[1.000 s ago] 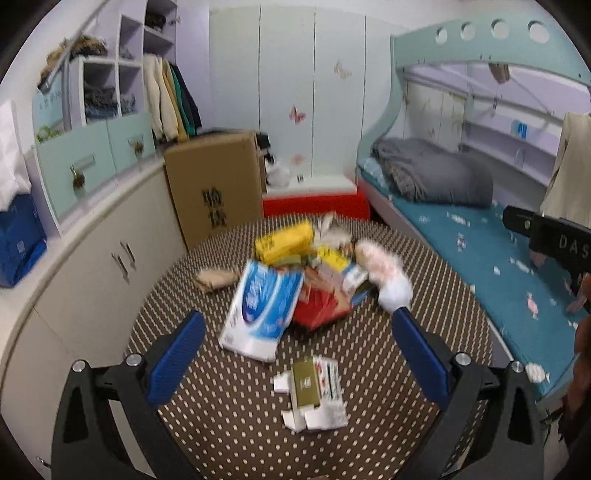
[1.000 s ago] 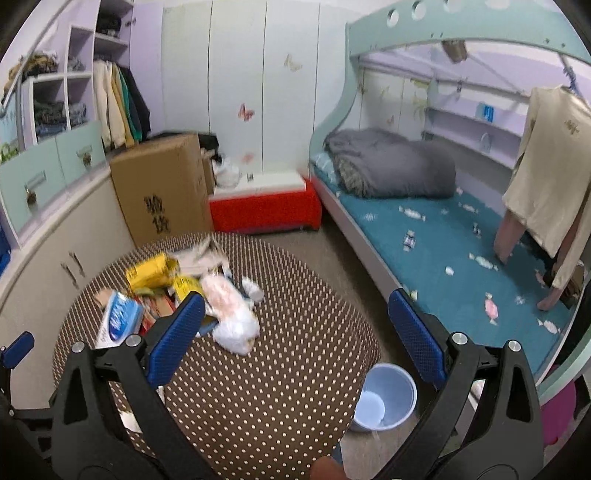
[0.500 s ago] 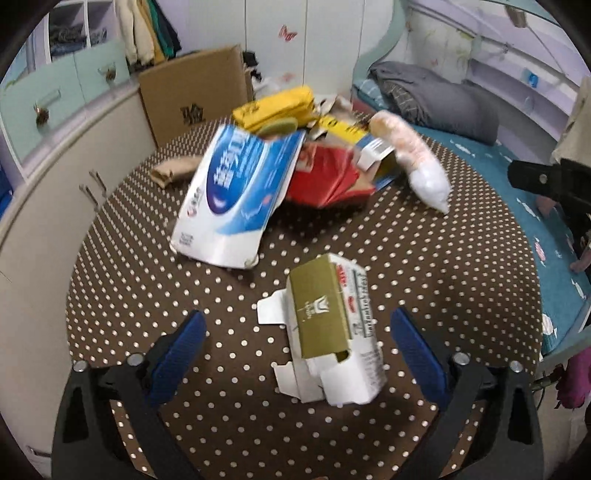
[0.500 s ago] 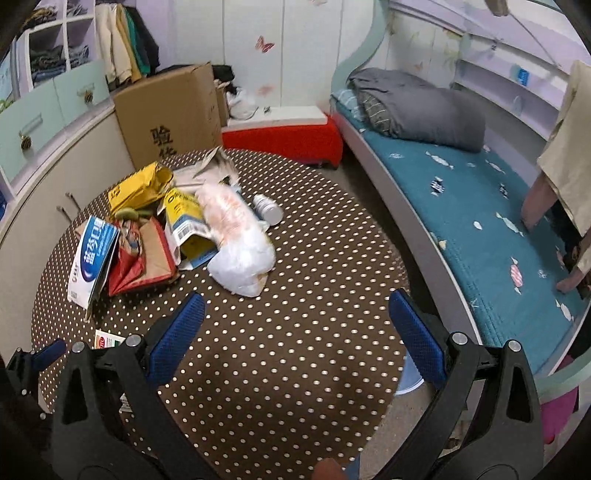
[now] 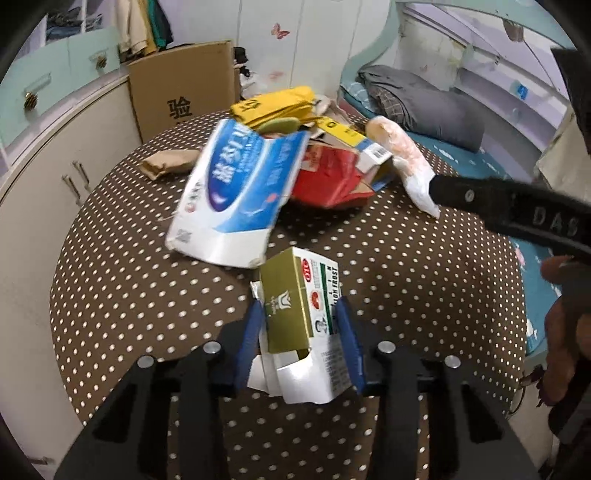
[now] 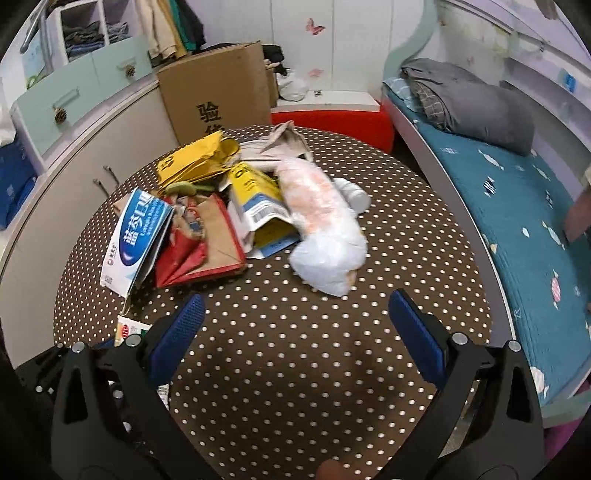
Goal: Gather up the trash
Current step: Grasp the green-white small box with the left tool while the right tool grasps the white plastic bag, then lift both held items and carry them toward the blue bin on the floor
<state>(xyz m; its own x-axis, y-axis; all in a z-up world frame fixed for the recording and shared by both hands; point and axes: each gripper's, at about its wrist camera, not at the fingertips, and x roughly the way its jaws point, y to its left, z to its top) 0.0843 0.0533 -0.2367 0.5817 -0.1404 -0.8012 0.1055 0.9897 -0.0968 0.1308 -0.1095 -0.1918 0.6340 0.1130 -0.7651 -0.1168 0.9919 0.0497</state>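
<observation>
Left tool (image 5: 300,313) just narrowed, blue pads now clamped on flattened gold-and-white cardboard carton (image 5: 301,325) at six o'clock on brown polka-dot round surface (image 5: 406,280). Right tool (image 6: 297,314) gaping wide, nothing between; white-and-orange crumpled plastic bag (image 6: 325,229) just past, at twelve o'clock.

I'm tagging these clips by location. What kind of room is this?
Most likely a child's bedroom: a bunk bed with folded grey bedding, butterfly stickers on the wardrobe, and hanging clothes.
</observation>
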